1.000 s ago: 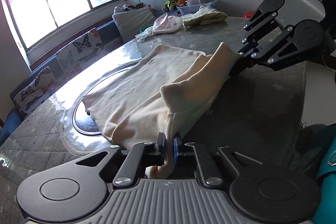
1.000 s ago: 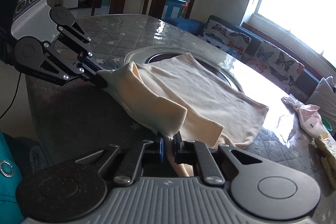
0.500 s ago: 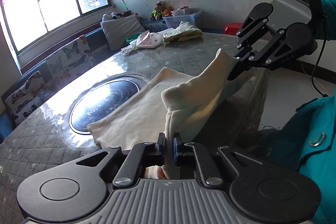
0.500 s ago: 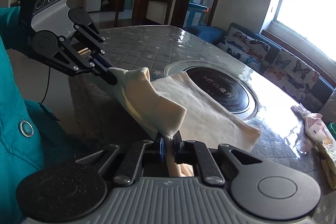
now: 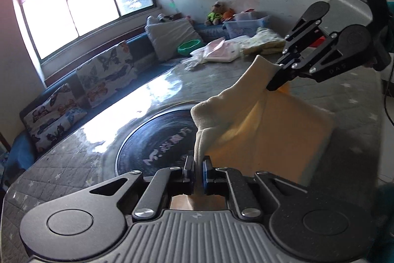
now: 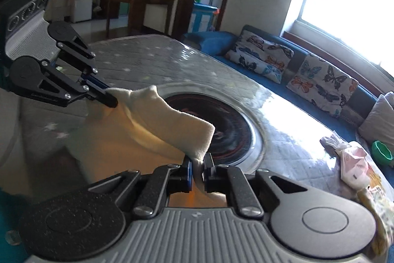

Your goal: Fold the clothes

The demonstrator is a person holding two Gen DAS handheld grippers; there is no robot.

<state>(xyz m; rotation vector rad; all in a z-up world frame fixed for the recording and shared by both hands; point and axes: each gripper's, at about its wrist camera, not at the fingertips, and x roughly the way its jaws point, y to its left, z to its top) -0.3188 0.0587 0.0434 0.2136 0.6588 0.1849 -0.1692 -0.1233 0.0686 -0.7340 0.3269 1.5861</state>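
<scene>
The left gripper (image 5: 198, 170) is closed on one corner of the cream cloth (image 5: 268, 137), and the right gripper (image 6: 198, 170) is closed on the other corner. Each holds only a thin bunch of fabric between narrow jaws.

The main risk, I think, is that a corner slips out. The grip takes little material, and if the two grippers pull apart too strongly, the fabric can slide free and the fold is lost. A second risk is an uneven fold: the cloth sags between the grippers, so when it is laid down the edges may not meet, or a wrinkle may stay inside. The hanging part could also drag on the table (image 5: 73, 164) and turn under itself.

The cloth is lifted above the near edge of the table, beside the round dark plate (image 5: 152, 139) set in the middle. It stretches from one gripper to the other like a hammock, and the rest hangs down below them. Whether its lowest part touches the table, I cannot tell.
</scene>
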